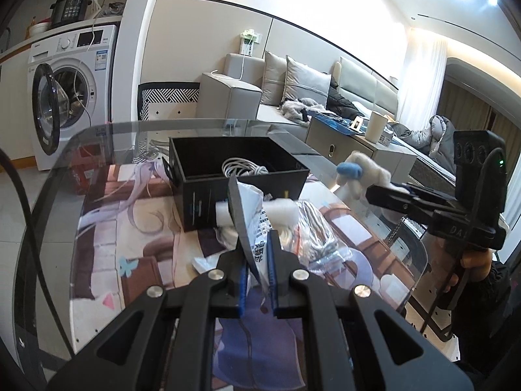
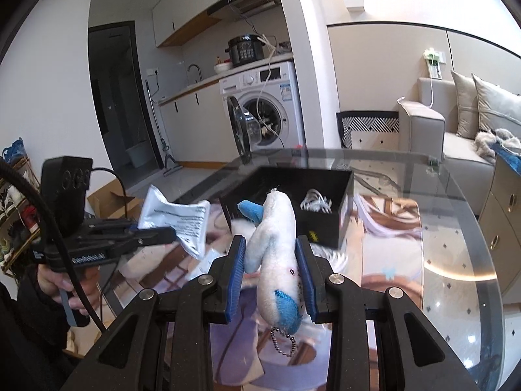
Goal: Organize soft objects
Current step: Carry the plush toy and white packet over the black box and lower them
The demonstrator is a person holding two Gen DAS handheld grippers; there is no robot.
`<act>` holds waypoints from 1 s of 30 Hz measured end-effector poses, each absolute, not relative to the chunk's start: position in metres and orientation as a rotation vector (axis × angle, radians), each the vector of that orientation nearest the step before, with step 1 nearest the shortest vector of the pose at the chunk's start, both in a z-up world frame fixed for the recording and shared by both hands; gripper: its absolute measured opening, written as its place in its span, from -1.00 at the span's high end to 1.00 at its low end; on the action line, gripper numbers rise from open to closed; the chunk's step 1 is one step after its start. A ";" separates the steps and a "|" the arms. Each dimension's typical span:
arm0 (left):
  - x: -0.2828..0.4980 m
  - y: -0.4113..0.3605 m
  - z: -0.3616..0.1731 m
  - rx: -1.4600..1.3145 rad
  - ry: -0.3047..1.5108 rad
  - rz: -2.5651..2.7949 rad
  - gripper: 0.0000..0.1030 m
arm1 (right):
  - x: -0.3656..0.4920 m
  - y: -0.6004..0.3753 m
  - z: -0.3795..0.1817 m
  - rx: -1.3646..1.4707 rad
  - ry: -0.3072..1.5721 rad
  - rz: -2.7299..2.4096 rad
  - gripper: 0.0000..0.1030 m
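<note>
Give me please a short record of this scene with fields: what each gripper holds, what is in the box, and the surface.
left gripper: shut on a white printed packet
right gripper: shut on a white and blue plush toy with a bead chain
black box: open, holds a coiled white cable
surface: round glass table over a printed mat

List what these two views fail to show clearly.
- Black box: near wall hides its floor beyond the white cable, both views.
- White packet print: too small, blurred.
- Table items behind plush toy: blurred, blocked in right wrist view.
</note>
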State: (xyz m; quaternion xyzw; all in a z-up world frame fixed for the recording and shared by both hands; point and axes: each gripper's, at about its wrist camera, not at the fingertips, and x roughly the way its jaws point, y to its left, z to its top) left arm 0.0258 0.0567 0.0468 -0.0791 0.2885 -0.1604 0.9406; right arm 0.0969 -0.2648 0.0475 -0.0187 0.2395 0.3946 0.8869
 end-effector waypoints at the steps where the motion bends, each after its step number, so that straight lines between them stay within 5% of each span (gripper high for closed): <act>1: 0.028 0.057 0.049 -0.161 0.585 -0.323 0.85 | 0.097 -0.264 0.051 -0.037 0.489 0.821 0.39; 30: 0.083 0.055 0.080 -0.126 0.562 -0.241 0.84 | 0.138 -0.263 0.093 0.026 0.463 0.782 0.39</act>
